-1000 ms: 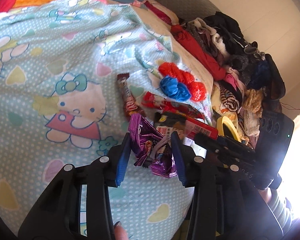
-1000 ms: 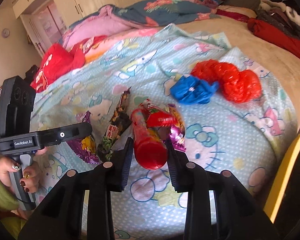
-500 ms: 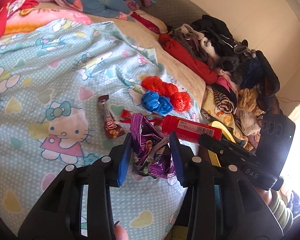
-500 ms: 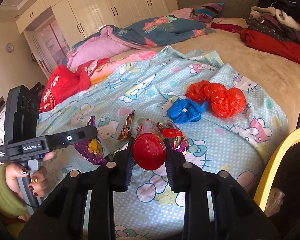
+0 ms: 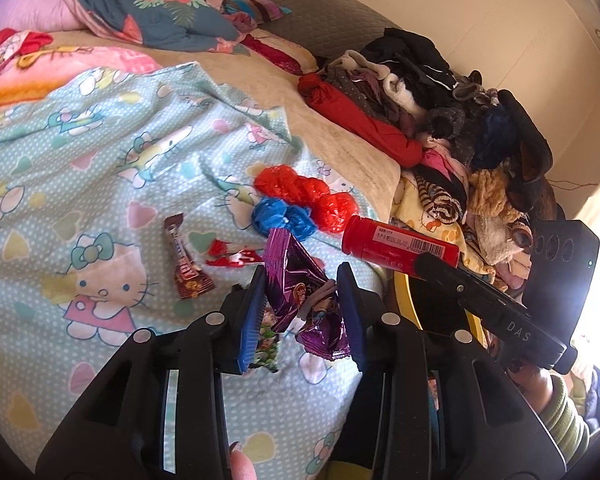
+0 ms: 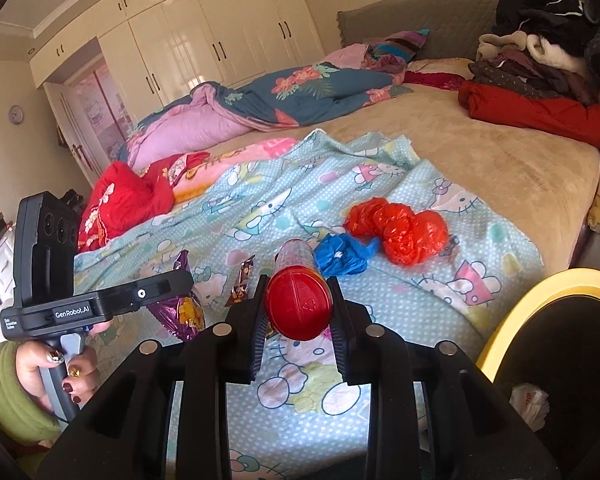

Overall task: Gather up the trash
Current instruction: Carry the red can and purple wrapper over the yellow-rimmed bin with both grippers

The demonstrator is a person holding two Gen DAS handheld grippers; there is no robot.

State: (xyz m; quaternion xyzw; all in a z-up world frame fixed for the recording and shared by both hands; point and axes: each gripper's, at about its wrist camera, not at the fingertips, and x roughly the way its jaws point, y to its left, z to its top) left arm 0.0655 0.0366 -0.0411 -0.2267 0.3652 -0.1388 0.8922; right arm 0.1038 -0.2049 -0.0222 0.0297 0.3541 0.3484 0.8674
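Note:
My left gripper (image 5: 302, 270) is shut on a crumpled purple snack wrapper (image 5: 300, 308), held above the Hello Kitty blanket (image 5: 100, 200). My right gripper (image 6: 297, 284) is shut on a red capped tube (image 6: 298, 304), whose barcode side (image 5: 396, 244) also shows in the left wrist view. On the blanket lie a brown candy wrapper (image 5: 186, 264), a red wrapper scrap (image 5: 230, 258), a blue plastic bag (image 6: 342, 254) and a red plastic bag (image 6: 398, 230). A yellow-rimmed bin (image 6: 540, 304) with a dark liner stands at the bed's near right.
A pile of clothes (image 5: 440, 100) covers the bed's right side. A floral quilt (image 6: 300, 92) and a red cushion (image 6: 128, 200) lie further back. White wardrobes (image 6: 204, 48) line the far wall. A hand in a green sleeve (image 6: 40, 368) holds the left gripper.
Both grippers have risen from the blanket with their loads. The red tube has come up off the bed, leaving the red wrapper scrap behind. The grips look unchanged.

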